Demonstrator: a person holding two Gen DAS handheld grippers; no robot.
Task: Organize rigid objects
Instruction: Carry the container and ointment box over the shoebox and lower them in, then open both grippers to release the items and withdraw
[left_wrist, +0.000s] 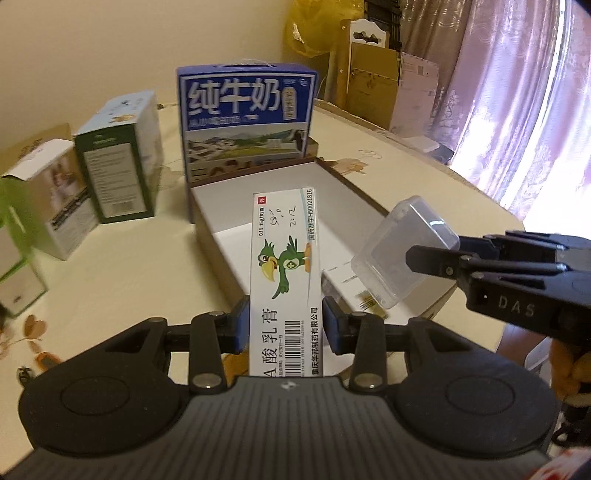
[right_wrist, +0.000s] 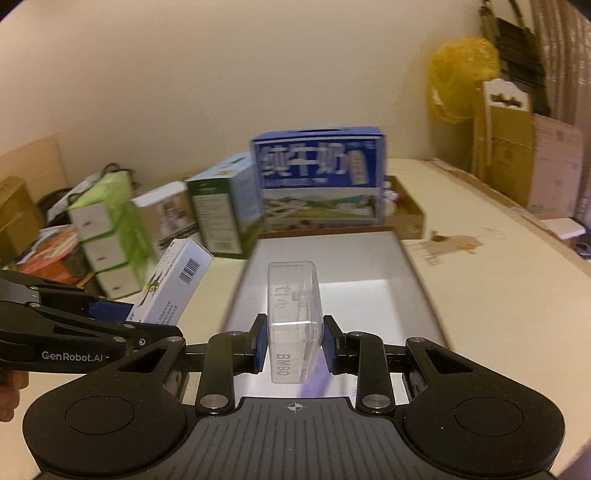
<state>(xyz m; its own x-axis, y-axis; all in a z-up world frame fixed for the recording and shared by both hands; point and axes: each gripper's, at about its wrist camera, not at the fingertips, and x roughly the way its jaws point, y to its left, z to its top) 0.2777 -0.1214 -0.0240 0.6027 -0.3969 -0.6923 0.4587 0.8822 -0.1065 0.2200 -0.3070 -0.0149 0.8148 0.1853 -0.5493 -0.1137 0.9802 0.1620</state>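
— So, what is the left gripper (left_wrist: 286, 325) doing?

— It is pinching a long white ointment carton (left_wrist: 284, 280), the one printed with a green cartoon bird, between its blue pads (left_wrist: 240, 325). The carton is pointing forward, its far end reaching out over the open shallow box (left_wrist: 207, 229) with the white inside. In the right wrist view the same carton (right_wrist: 171, 284) is showing at the left, tilted, just beside the box's near-left corner.

— And the right gripper (right_wrist: 293, 343)?

— That one is squeezing a clear plastic case (right_wrist: 293, 321) by its sides; the letters BMBO are reading along its near end. The case is hanging above the near part of the shallow box (right_wrist: 417, 288). Seen from the left wrist, the case (left_wrist: 402, 251) is sitting tilted at the tip of the right gripper (left_wrist: 417, 258), over the box's near-right corner.

— Is either thing touching the box?

— I cannot tell; both are looking lifted, but contact is not clear.

— What is standing around it all?

— A blue milk carton (left_wrist: 247, 122) is standing upright right behind the box's far edge. To its left, a green-and-white box (left_wrist: 118, 162) and a white box (left_wrist: 55, 199) are standing on the cream table (left_wrist: 129, 266). Pink curtains (left_wrist: 517, 110) are hanging at the right, with brown cardboard (left_wrist: 373, 85) leaning near the wall.
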